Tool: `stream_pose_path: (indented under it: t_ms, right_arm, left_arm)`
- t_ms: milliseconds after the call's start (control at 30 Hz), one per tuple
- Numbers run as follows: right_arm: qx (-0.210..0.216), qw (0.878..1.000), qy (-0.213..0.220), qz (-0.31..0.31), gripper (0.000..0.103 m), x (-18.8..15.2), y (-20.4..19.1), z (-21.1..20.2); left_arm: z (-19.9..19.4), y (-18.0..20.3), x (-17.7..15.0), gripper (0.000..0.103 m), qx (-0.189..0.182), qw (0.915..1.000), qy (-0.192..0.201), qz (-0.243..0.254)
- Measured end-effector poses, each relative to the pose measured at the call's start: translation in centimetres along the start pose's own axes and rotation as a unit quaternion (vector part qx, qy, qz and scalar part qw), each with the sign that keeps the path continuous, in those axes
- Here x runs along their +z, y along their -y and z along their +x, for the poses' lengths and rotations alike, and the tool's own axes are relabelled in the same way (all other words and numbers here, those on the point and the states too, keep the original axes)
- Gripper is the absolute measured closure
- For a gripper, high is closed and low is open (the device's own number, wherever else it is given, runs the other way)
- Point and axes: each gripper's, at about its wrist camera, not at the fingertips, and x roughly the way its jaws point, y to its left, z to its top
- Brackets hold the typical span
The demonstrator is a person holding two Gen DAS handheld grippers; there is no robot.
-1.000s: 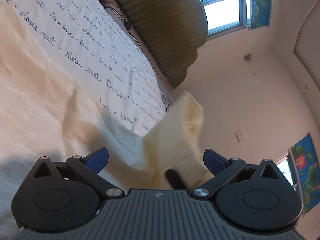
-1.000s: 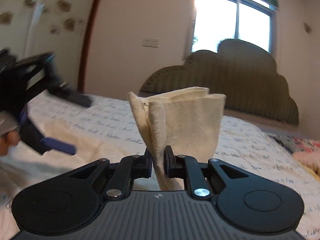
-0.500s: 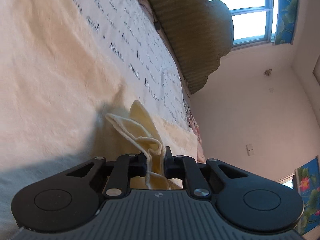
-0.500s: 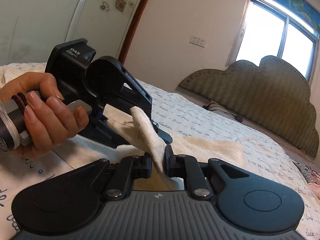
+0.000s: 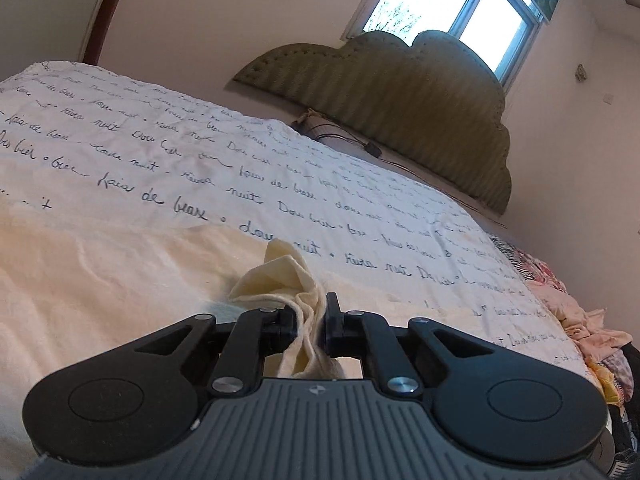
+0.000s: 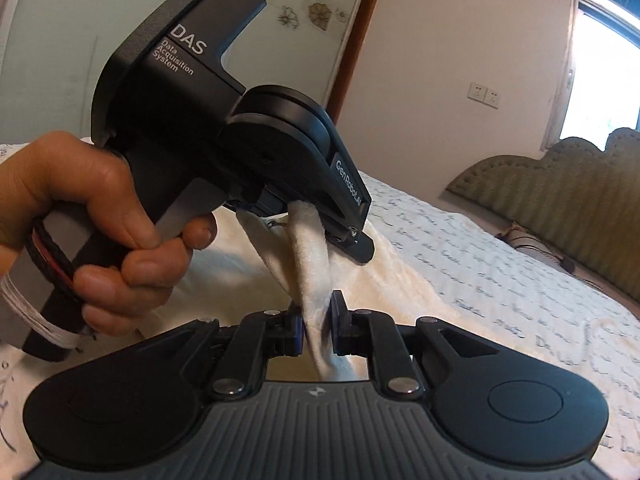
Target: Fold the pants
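The cream pants (image 5: 100, 276) lie spread on the bed. My left gripper (image 5: 310, 320) is shut on a bunched edge of the pants with a drawstring, held just above the fabric. My right gripper (image 6: 316, 320) is shut on another fold of the same pants (image 6: 312, 264). In the right wrist view the left gripper (image 6: 340, 236) sits close in front, held by a hand (image 6: 112, 232), with the cloth stretched between the two grippers.
The bed has a white cover with black handwriting print (image 5: 240, 160) and a green padded headboard (image 5: 400, 100) under a window. A heap of coloured clothes (image 5: 580, 328) lies at the bed's right edge. A wardrobe door (image 6: 80, 20) stands to the left.
My left gripper was open a second ago and has shut on the pants' edge. Both grippers have come down close together over the bed, and the left camera has swung level.
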Motion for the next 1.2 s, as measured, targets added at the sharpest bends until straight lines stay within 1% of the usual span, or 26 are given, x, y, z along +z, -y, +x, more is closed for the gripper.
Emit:
stream_pose_path:
  t_ms: [67, 100, 133, 167, 233, 300, 333, 367, 400, 433, 533, 600, 667, 733, 833, 900, 933, 967, 1000, 1033, 1100, 1133, 1167, 1200]
  right_arm:
    - [0.010, 1.000, -0.009, 0.008, 0.091, -0.1, 0.2, 0.9]
    - [0.017, 1.000, -0.024, 0.011, 0.089, 0.0, 0.4, 1.5]
    - [0.021, 0.999, -0.041, 0.012, 0.086, -0.1, 0.4, 2.1]
    - [0.026, 0.998, -0.057, 0.009, 0.081, -0.3, 0.3, 2.3]
    - [0.041, 0.997, -0.066, 0.003, 0.077, -0.6, 0.2, 1.6]
    - [0.056, 0.996, -0.065, 0.014, 0.077, -0.8, 0.8, 0.0]
    - [0.061, 0.996, -0.063, 0.029, 0.077, -1.1, 1.6, -1.1]
    - [0.055, 0.996, -0.059, 0.044, 0.077, -1.3, 2.6, -2.3]
    - [0.040, 0.996, -0.057, 0.055, 0.077, -1.6, 3.6, -3.3]
    - [0.013, 0.996, -0.058, 0.065, 0.075, -2.1, 4.9, -4.4]
    - [-0.080, 0.992, -0.067, 0.077, 0.058, -3.6, 8.1, -7.2]
    - [-0.117, 0.987, -0.075, 0.080, 0.057, -4.9, 10.2, -8.6]
    - [-0.140, 0.985, -0.085, 0.062, 0.057, -6.0, 10.8, -9.5]
    - [-0.152, 0.983, -0.093, 0.031, 0.057, -6.5, 11.2, -9.2]
    - [-0.156, 0.983, -0.096, -0.010, 0.057, -7.4, 9.5, -9.0]
    - [-0.169, 0.980, -0.097, -0.042, 0.058, -7.5, 8.5, -8.2]
    - [-0.177, 0.978, -0.092, -0.052, 0.058, -7.2, 8.3, -7.4]
    - [-0.182, 0.978, -0.085, -0.052, 0.058, -7.0, 8.1, -7.3]
    - [-0.187, 0.978, -0.077, -0.049, 0.058, -6.9, 8.2, -7.2]
    - [-0.195, 0.978, -0.067, -0.044, 0.058, -6.8, 8.2, -7.2]
    - [-0.209, 0.976, -0.045, -0.035, 0.058, -6.6, 8.3, -7.1]
    - [-0.214, 0.976, -0.036, -0.031, 0.058, -6.6, 8.2, -7.2]
    - [-0.218, 0.975, -0.027, -0.028, 0.058, -6.4, 8.1, -7.3]
    - [-0.217, 0.976, -0.023, -0.024, 0.058, -6.3, 8.1, -7.3]
  left_arm:
    - [1.0, -0.4, 0.1, 0.091, 0.018, 0.9997, -0.016, 0.006]
    - [1.4, -0.7, -0.2, 0.091, 0.025, 0.9993, -0.026, 0.007]
    - [1.6, -0.8, -0.5, 0.091, 0.033, 0.9989, -0.031, 0.011]
    - [1.8, -0.8, -0.9, 0.090, 0.043, 0.9985, -0.029, 0.020]
    - [1.6, -0.4, -1.4, 0.089, 0.055, 0.9973, -0.014, 0.047]
    - [1.1, 0.2, -1.7, 0.088, 0.067, 0.9953, 0.005, 0.071]
    - [1.0, 0.4, -1.8, 0.088, 0.070, 0.9945, 0.010, 0.078]
    - [0.9, 0.4, -1.9, 0.088, 0.071, 0.9942, 0.012, 0.080]
    - [0.8, 0.4, -1.9, 0.087, 0.072, 0.9944, 0.012, 0.077]
    - [0.8, 0.2, -1.9, 0.087, 0.073, 0.9949, 0.011, 0.070]
    - [0.5, -0.2, -2.1, 0.087, 0.073, 0.9960, 0.007, 0.050]
    - [0.5, -0.1, -2.0, 0.087, 0.077, 0.9957, 0.007, 0.050]
    - [0.7, 0.1, -2.0, 0.087, 0.081, 0.9952, 0.003, 0.054]
    - [0.9, 0.2, -2.1, 0.087, 0.086, 0.9946, -0.002, 0.059]
    - [0.8, 0.4, -2.1, 0.086, 0.094, 0.9934, -0.008, 0.065]
    - [0.4, 0.4, -1.9, 0.078, 0.105, 0.9923, -0.013, 0.064]
    - [0.1, 0.4, -1.7, 0.076, 0.111, 0.9916, -0.014, 0.064]
    - [-0.4, 0.5, -1.5, 0.068, 0.118, 0.9907, -0.014, 0.066]
    - [-1.0, 0.7, -1.3, 0.067, 0.129, 0.9891, -0.006, 0.070]
    - [-1.7, 1.0, -1.0, 0.067, 0.145, 0.9863, 0.009, 0.078]
    - [-2.9, 2.1, -0.3, 0.065, 0.174, 0.9784, 0.042, 0.103]
    - [-3.3, 2.7, 0.2, 0.064, 0.180, 0.9757, 0.055, 0.112]
    - [-3.5, 3.3, 0.7, 0.060, 0.174, 0.9757, 0.060, 0.119]
    - [-3.3, 4.0, 1.4, 0.050, 0.157, 0.9779, 0.058, 0.125]
